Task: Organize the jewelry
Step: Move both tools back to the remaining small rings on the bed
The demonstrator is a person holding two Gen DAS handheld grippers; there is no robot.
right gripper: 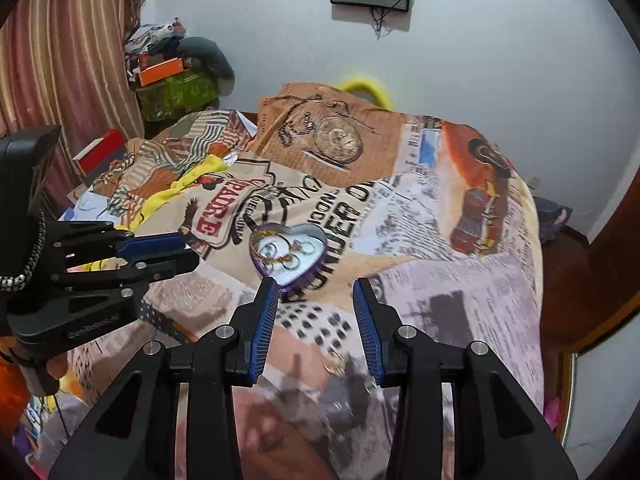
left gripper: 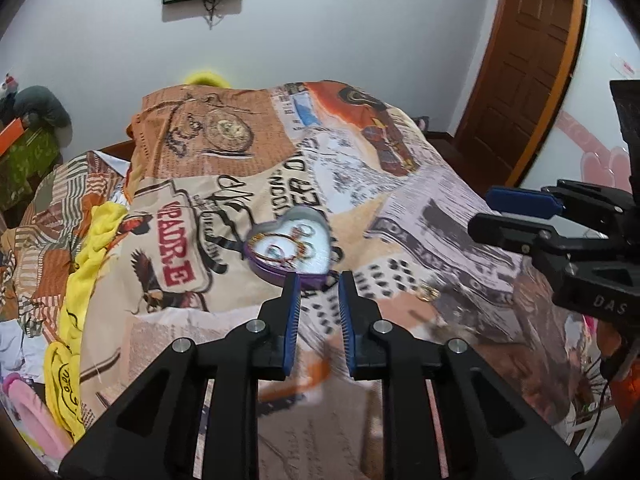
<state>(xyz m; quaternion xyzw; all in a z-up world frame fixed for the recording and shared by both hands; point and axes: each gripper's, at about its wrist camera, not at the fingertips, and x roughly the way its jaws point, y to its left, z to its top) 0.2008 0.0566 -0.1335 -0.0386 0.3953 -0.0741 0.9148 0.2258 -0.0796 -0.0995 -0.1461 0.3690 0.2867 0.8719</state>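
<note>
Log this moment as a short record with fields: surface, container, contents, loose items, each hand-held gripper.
surface: bed under a printed bedspread
container: heart-shaped tin, purple wall, lid off, lying on the bedspread
contents: gold chain and several rings inside the tin
loose item: one small gold piece on the bedspread, nearer than the tin; blurred, type unclear
left hand-held gripper: jaws slightly apart, nothing between them
right hand-held gripper: jaws apart, empty, above the bedspread

heart tin (right gripper: 289, 258) on bedspread (right gripper: 460, 288), jewelry (right gripper: 280, 254) inside
</note>
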